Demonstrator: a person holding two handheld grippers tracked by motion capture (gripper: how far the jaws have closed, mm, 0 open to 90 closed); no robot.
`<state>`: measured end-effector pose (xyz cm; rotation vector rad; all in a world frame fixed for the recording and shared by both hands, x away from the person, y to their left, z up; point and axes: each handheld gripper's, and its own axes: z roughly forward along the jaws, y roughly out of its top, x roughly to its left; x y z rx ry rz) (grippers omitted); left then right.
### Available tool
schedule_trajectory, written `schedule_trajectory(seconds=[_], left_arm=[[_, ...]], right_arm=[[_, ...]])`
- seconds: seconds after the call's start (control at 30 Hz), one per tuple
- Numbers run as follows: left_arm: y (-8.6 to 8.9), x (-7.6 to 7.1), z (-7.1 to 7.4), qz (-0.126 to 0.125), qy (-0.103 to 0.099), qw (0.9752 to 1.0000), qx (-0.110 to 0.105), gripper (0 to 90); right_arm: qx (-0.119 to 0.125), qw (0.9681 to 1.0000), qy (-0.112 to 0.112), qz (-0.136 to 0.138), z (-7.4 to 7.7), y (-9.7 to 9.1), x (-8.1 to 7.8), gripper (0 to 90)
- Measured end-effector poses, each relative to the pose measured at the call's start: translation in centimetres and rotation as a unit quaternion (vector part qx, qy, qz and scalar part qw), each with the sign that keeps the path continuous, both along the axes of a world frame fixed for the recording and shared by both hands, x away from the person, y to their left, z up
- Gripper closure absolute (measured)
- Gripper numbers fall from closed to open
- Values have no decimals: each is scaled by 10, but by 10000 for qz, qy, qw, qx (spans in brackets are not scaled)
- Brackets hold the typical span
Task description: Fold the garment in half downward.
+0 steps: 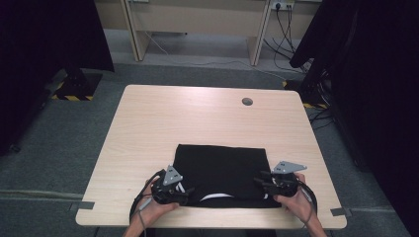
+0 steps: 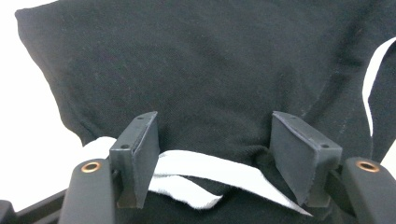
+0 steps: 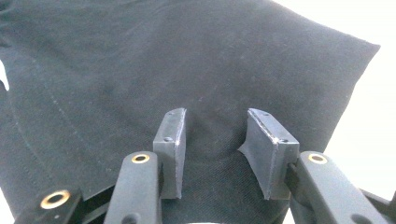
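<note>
A folded black garment (image 1: 220, 168) lies flat on the near half of the light wood table (image 1: 197, 113). A white strip (image 1: 217, 197) shows at its near edge. My left gripper (image 1: 187, 190) sits at the garment's near left corner and my right gripper (image 1: 259, 182) at the near right corner, each held in a hand. In the left gripper view the left gripper (image 2: 215, 140) stands open over the black cloth (image 2: 210, 70) and the white strip (image 2: 210, 170). In the right gripper view the right gripper (image 3: 215, 135) has its jaws apart, with black cloth (image 3: 187, 60) lying between them, not pinched.
A round cable hole (image 1: 247, 101) sits in the table's far right part. Bare tabletop surrounds the garment on the far, left and right sides. Another desk (image 1: 197, 19) stands behind, with dark curtains on both sides and cables (image 1: 281, 34) on the floor.
</note>
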<state>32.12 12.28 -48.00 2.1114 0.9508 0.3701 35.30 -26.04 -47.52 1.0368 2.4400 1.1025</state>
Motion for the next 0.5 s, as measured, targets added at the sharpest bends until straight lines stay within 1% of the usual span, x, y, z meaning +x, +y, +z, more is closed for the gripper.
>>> schedule_trajectory(seconds=[0.17, 0.23, 0.27, 0.3, 0.33, 0.37, 0.43, 0.47, 0.5], left_arm=[[-2, 21, 0, 124, 30, 9999, -58, 334], [-2, 27, 0, 160, 39, 9998, -99, 331], [-2, 30, 1, 171, 93, 9997, -135, 327], [-2, 31, 1, 183, 129, 9996, -162, 321], [-1, 32, 2, 184, 158, 9996, -168, 307], [0, 31, 4, 222, 144, 9995, -190, 288], [3, 29, 7, 325, 136, 9989, -302, 250], [4, 26, 10, 346, 125, 9987, -357, 234], [6, 23, 12, 341, 74, 9987, -379, 229]], right_arm=[[-42, 9999, 39, -126, 1, 2, 20, 585], [-4, 9998, 51, -206, 1, 1, 28, 579], [12, 9997, 67, -224, 1, 1, 30, 568], [9, 9996, 113, -263, 2, 1, 33, 535], [-22, 9995, 120, -285, 3, 2, 34, 487], [-57, 9993, 118, -359, 5, 2, 34, 474], [80, 9993, 63, -355, 11, 0, 29, 469], [127, 9994, 60, -327, 14, 0, 26, 469], [167, 9995, 25, -270, 17, 1, 21, 469]])
